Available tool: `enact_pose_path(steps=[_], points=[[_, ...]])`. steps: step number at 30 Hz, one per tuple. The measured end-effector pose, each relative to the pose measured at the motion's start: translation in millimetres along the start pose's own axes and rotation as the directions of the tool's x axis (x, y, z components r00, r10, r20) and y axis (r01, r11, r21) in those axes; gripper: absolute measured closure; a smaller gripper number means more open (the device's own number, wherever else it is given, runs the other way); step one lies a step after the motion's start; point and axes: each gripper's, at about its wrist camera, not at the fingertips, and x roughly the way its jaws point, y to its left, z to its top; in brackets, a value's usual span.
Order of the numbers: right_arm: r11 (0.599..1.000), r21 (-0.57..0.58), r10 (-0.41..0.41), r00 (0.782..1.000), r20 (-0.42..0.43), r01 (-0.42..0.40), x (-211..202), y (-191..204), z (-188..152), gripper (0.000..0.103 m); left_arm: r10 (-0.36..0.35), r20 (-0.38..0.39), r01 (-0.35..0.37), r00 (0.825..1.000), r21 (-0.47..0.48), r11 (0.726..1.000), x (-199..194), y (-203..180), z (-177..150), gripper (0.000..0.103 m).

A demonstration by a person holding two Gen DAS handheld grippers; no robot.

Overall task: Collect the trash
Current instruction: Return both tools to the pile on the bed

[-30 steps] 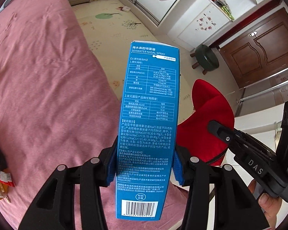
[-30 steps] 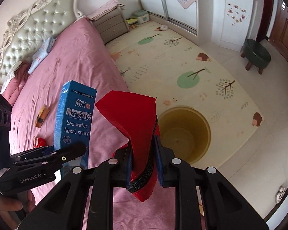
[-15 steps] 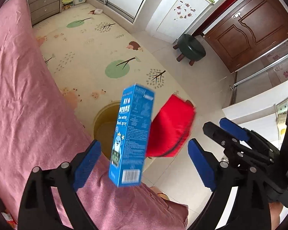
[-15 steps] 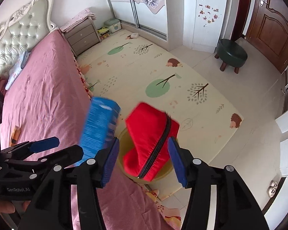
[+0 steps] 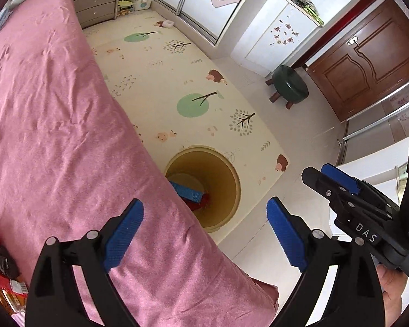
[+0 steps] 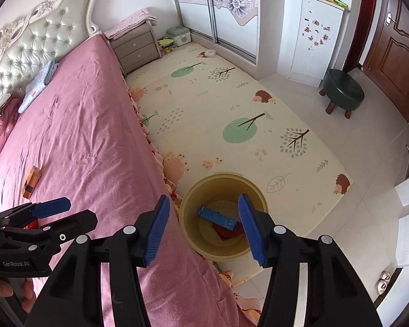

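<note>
A yellow bin (image 5: 226, 169) (image 6: 201, 190) stands on the floor against the bed's edge. Inside it lie a blue nasal-spray box (image 5: 186, 190) (image 6: 216, 217) and a red pouch (image 5: 197, 204) (image 6: 227, 231) under it. My left gripper (image 5: 204, 231) is open and empty, held above the bed's edge next to the bin. My right gripper (image 6: 201, 229) is open and empty, directly above the bin. More trash lies on the pink bed: red and orange wrappers (image 5: 0, 272) at the left and a small orange box (image 6: 32, 182).
The pink bed (image 5: 54, 136) fills the left. A patterned play mat (image 6: 218, 125) covers the floor. A dark green stool (image 6: 342, 91) stands by the brown door (image 6: 395, 62). A grey nightstand (image 6: 136, 50) and white wardrobes stand at the back.
Both grippers opened and let go. The blue box and the red pouch fell from mid-air into the yellow bin, where they now lie.
</note>
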Motion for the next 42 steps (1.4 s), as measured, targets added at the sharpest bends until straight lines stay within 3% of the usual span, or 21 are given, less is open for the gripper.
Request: enact_pose_path(steps=[8,15,22,28,37,42], points=[[0.985,-0.128,0.113,0.994,0.001,-0.112,-17.7,89.8,-6.4,0.051,0.073,0.08,-0.063,0.994,-0.125,0.99,-71.8,65.6,-34.8,0.012],[0.942,-0.245,0.219,0.974,-0.064,-0.228,-17.6,184.0,-27.2,0.051,0.172,0.115,-0.138,0.978,-0.257,0.956,-132.7,142.1,-88.1,0.012],[0.874,-0.361,0.29,0.945,-0.148,-0.325,-12.1,274.6,-59.0,0.051,0.26,0.134,-0.186,0.956,-0.408,0.894,-182.2,218.0,-144.7,0.012],[0.804,-0.44,0.33,0.916,-0.227,-0.399,-3.2,343.7,-92.1,0.051,0.317,0.123,-0.207,0.94,-0.531,0.821,-208.9,276.3,-194.5,0.012],[0.705,-0.541,0.313,0.886,-0.342,-0.458,31.1,424.4,-143.7,0.051,0.336,0.082,-0.192,0.938,-0.686,0.702,-218.4,350.7,-258.3,0.012],[0.672,-0.572,0.28,0.877,-0.391,-0.47,56.2,452.9,-161.5,0.052,0.337,0.063,-0.191,0.939,-0.72,0.667,-210.3,377.9,-276.1,0.012]])
